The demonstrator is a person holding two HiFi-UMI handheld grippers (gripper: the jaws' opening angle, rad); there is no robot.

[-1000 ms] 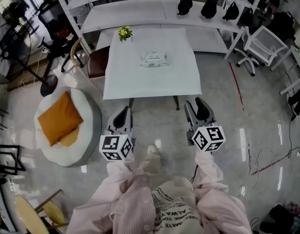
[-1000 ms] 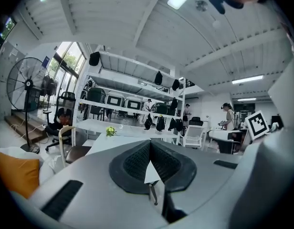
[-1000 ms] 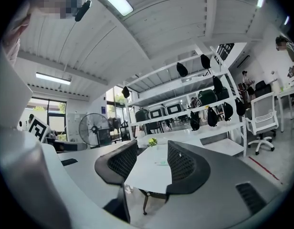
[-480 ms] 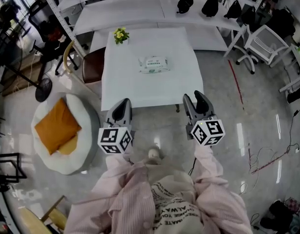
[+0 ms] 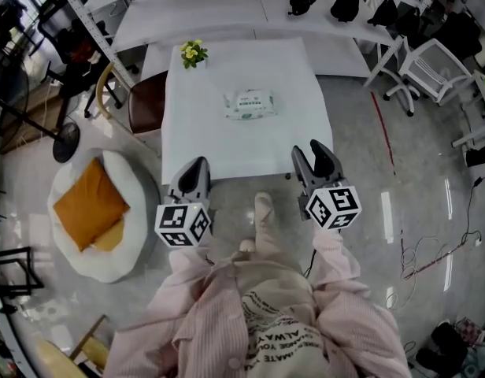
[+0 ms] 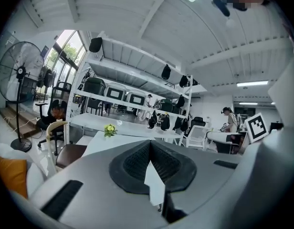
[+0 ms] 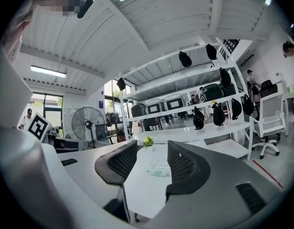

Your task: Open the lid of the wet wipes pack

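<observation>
White desk [image 5: 227,144] holds the wet wipes pack [image 5: 249,103] well ahead of closed, empty left tongs [image 5: 197,172] and parted, empty right tongs [image 5: 312,157]; prying unpinned could drag it.

The near half of the white table [image 5: 242,152] lies open from its near edge up to the wet wipes pack [image 5: 249,103]. A flower pot [image 5: 193,53] occupies the far left corner. A brown chair [image 5: 146,105] obstructs the left side; shelving [image 5: 211,10] closes the far side.
</observation>
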